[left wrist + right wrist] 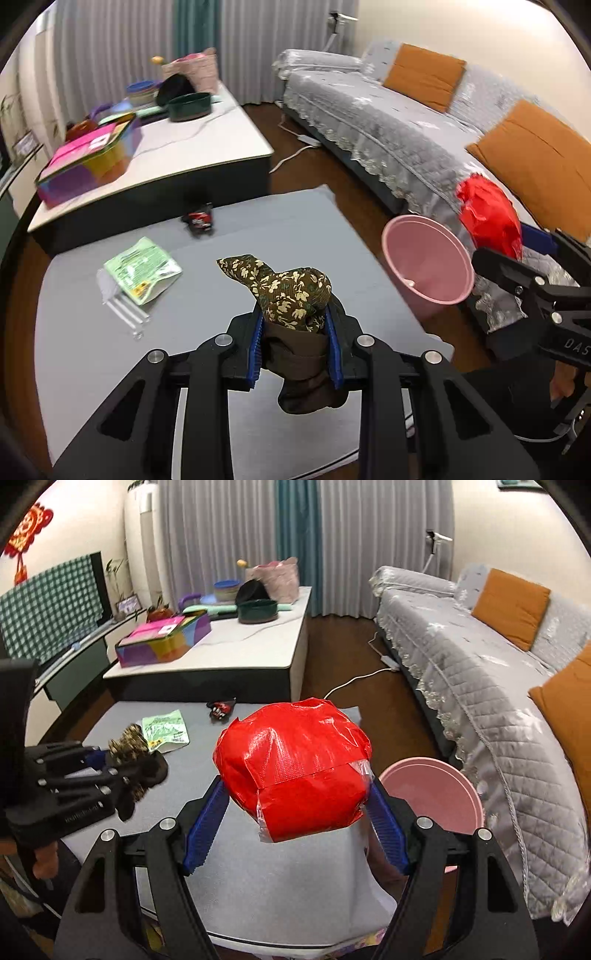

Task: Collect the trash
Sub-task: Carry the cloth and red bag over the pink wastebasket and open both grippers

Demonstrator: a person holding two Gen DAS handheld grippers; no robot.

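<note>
Red bag (295, 764) between right claw (295, 834) pads

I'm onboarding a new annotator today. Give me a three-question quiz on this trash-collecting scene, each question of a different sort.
1. True or false: the left claw grips a floral brown cloth bundle.
2. What does the right claw hold? A) green packet B) red plastic bag C) black wrapper
3. Fill in: the pink bin stands on the floor between the grey table and the ____.

Key:
1. True.
2. B, the red plastic bag; the green packet and black wrapper lie on the table.
3. Sofa.
</note>
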